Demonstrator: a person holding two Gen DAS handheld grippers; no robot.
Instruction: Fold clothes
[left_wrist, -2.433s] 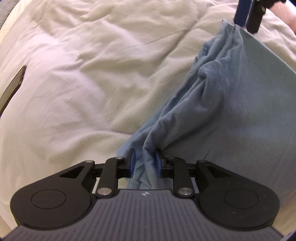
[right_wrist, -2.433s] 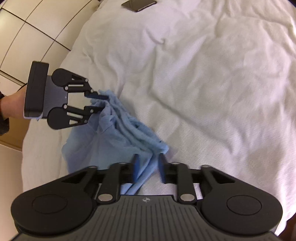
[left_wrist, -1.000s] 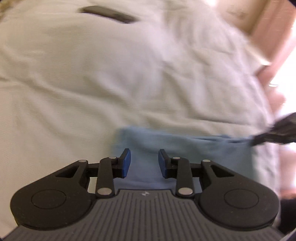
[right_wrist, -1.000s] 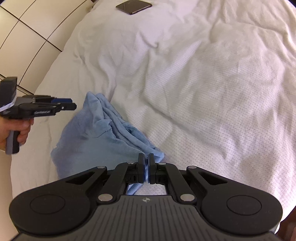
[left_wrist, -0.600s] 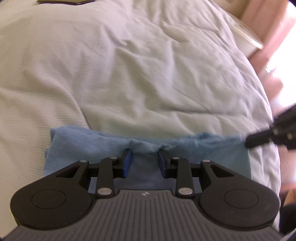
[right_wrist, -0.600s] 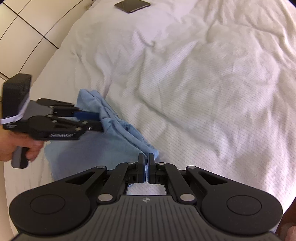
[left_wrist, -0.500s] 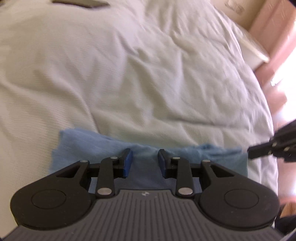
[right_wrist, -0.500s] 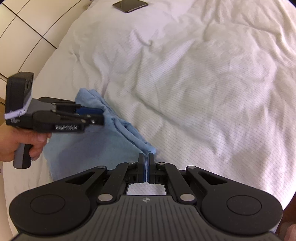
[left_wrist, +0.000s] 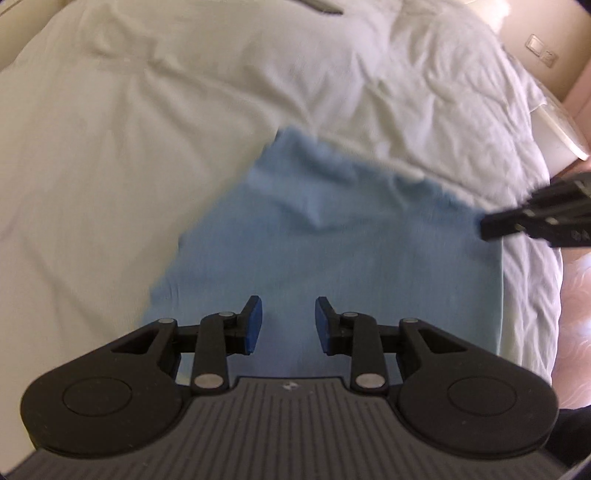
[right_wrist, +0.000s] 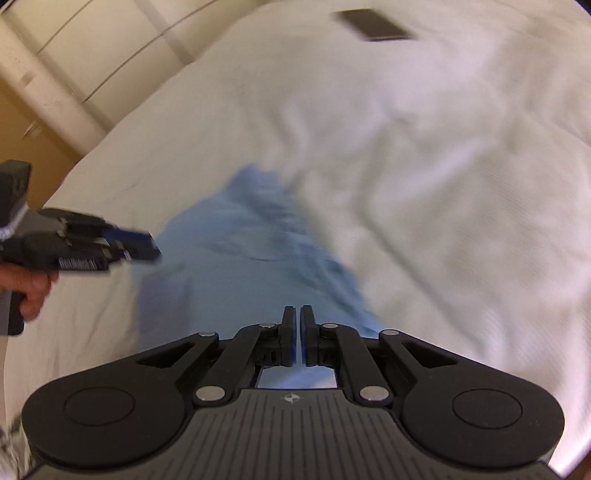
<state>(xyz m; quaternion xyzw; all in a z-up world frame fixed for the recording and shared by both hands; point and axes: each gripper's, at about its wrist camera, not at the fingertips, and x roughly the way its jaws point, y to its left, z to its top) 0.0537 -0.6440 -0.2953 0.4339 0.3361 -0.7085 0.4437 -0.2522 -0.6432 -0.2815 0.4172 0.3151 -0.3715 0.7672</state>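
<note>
Now the left gripper (left_wrist: 287, 320), having let go, is hovering open-jawed over the cloth (left_wrist: 351, 258) spreading flatter near the bed's (left_wrist: 147, 147) edge, while the right gripper (right_wrist: 297, 341) is staying pinched on its corner.

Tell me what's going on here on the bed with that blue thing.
A person is folding a light blue garment on a white bedspread, with a handheld claw in each hand. The left claw is open and hovers over the cloth, gripping nothing. The right claw is shut at the garment's edge; the pictures are too blurred to tell whether it pinches the cloth. A dark phone lies farther up the bed.
</note>
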